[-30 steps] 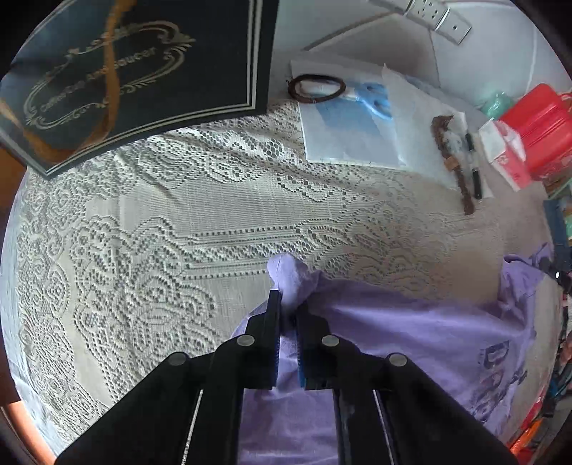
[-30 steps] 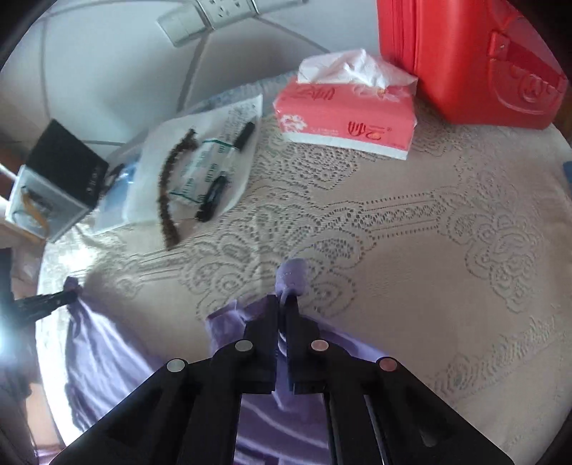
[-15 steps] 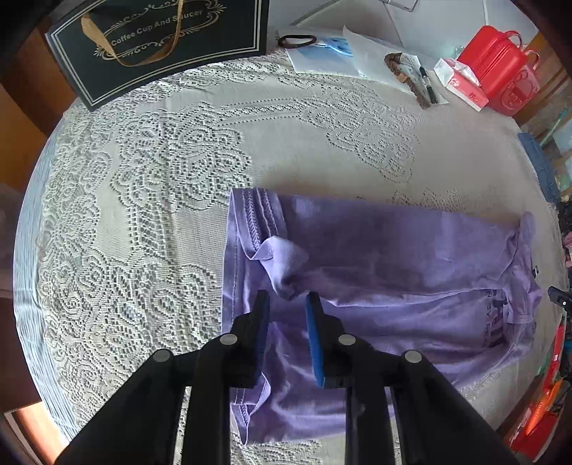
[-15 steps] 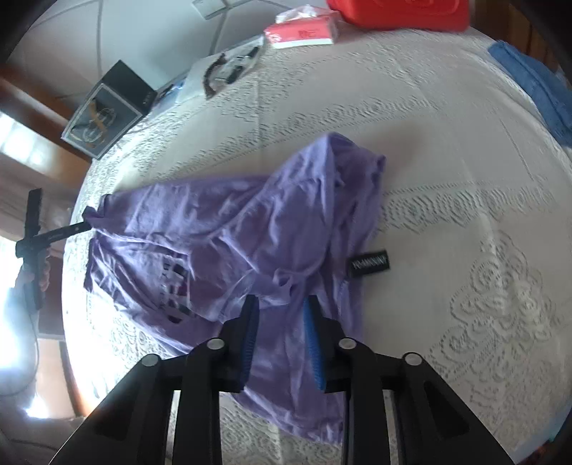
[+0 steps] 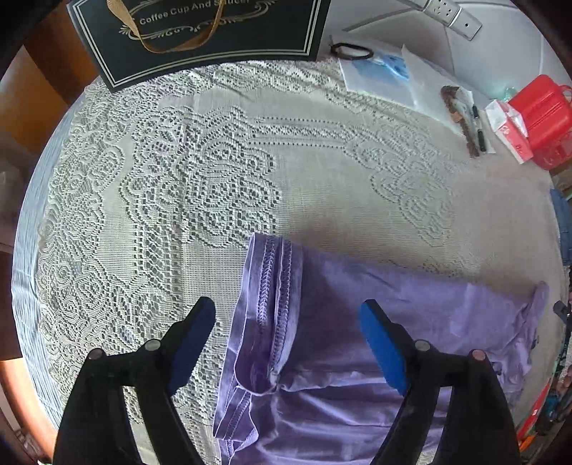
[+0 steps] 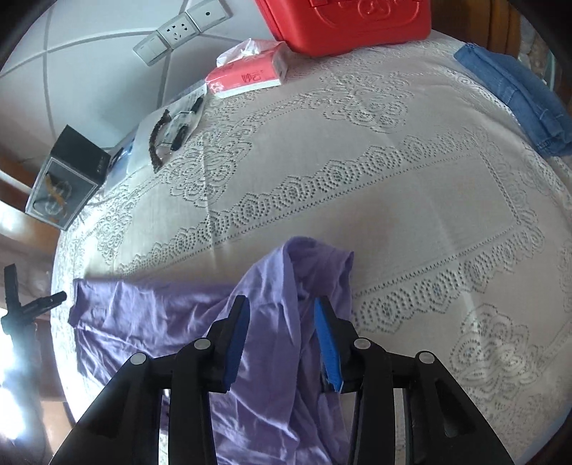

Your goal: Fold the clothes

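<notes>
A cream lace cloth (image 5: pixel 321 186) covers the worktop, which runs back to a pale wall crossed by grey lines and carrying a row of sockets (image 6: pixel 182 30). In the left wrist view, from left to right along the far edge, stand a dark gift bag (image 5: pixel 214 32) printed "Coffee Cup And Saucer", a hair band (image 5: pixel 352 52) on clear packets, two pens (image 5: pixel 479 125), a tissue pack (image 5: pixel 507 128) and a red case (image 5: pixel 543 118). The right wrist view shows the same row from the other side, and a folded piece of blue denim (image 6: pixel 518 89) lies at the right edge of the cloth.

The purple shirt (image 5: pixel 393 322) lies on the near part of the worktop, spread sideways, with its stitched hem turned up at the left end and its right end bunched into a soft ridge (image 6: pixel 304 272).

The left gripper (image 5: pixel 287 314) points down over the hem end; its jaws are opening, already wide, with the fabric below them and neither pad pressing on it. The right gripper (image 6: pixel 282 314) hangs over the bunched end; its jaws are opening too, about a third apart, with a fold of shirt rising between the blue pads, which do not pinch it.
</notes>
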### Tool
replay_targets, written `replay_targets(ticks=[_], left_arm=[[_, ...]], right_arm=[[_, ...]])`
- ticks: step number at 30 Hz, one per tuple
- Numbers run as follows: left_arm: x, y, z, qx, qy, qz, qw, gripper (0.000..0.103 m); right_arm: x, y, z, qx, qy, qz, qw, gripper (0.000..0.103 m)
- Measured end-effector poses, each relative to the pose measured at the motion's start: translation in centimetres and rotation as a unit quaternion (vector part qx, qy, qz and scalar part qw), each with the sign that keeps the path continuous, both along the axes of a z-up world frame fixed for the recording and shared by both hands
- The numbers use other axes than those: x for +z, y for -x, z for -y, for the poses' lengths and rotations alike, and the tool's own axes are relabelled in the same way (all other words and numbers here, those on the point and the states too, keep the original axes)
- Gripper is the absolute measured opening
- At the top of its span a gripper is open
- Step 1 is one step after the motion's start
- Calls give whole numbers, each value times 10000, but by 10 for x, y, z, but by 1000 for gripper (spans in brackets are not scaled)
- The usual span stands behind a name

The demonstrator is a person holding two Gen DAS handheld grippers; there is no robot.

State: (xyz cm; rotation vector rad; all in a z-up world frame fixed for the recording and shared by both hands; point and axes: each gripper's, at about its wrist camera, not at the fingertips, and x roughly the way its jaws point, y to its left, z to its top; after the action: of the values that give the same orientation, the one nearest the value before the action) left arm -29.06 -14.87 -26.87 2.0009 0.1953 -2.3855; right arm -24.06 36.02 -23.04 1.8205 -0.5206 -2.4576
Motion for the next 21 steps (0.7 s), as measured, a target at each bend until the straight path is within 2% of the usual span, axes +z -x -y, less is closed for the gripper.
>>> replay_targets(ticks=[2, 4, 5, 6, 7, 9, 11, 12, 13, 14, 15, 16, 18, 20, 21], left_arm=[[-10, 3, -5, -73, 50, 71, 9999, 79], [-18, 5, -10, -145, 208, 126, 9996, 55], [-21, 6, -10, -123, 297, 109, 9994, 51], [-23, 7, -8, -73, 357, 91, 9993, 50], [-23, 7, -4, 42, 351, 72, 9993, 50], [-23, 7, 7, 286, 339, 3, 9990, 50], [-22, 7, 19, 525, 348, -115, 9979, 52], [-21, 6, 26, 638, 344, -181, 9972, 52], [-19, 5, 32, 736, 265, -229, 9967, 54], [-15, 2, 37, 813, 92, -238, 9964, 54], [-10, -2, 42, 870, -115, -259, 9958, 57], [-4, -7, 44, 851, -325, -310, 9954, 69], [10, -20, 40, 674, -377, -416, 9961, 84], [17, -32, 34, 444, -414, -419, 9973, 84], [18, -38, 31, 328, -437, -387, 9978, 84]], right_arm=[[-6, 9, 6, 71, -26, 82, 9999, 43], [-11, 18, 12, 141, -53, 163, 9998, 49], [-14, 23, 15, 177, -66, 204, 9996, 40], [-19, 26, 20, 308, -79, 286, 9991, 25], [-22, 28, 23, 379, -336, 331, 9982, 5], [-23, 32, 6, 4, -951, 226, 9952, 1], [-24, 26, -37, -937, -1078, 167, 9896, 1], [-25, 21, -52, -1233, -1158, 203, 9854, 3], [-25, 14, -60, -1310, -1035, 183, 9858, 4], [-22, 5, -63, -1256, -700, 86, 9896, 5], [-17, -4, -61, -1180, -418, -27, 9921, 9], [-11, -13, -58, -1126, -237, -151, 9932, 18], [-3, -32, -45, -926, 93, -260, 9953, 34], [-4, -47, -29, -651, 338, -144, 9972, 66], [-4, -55, -21, -514, 460, -86, 9976, 73]])
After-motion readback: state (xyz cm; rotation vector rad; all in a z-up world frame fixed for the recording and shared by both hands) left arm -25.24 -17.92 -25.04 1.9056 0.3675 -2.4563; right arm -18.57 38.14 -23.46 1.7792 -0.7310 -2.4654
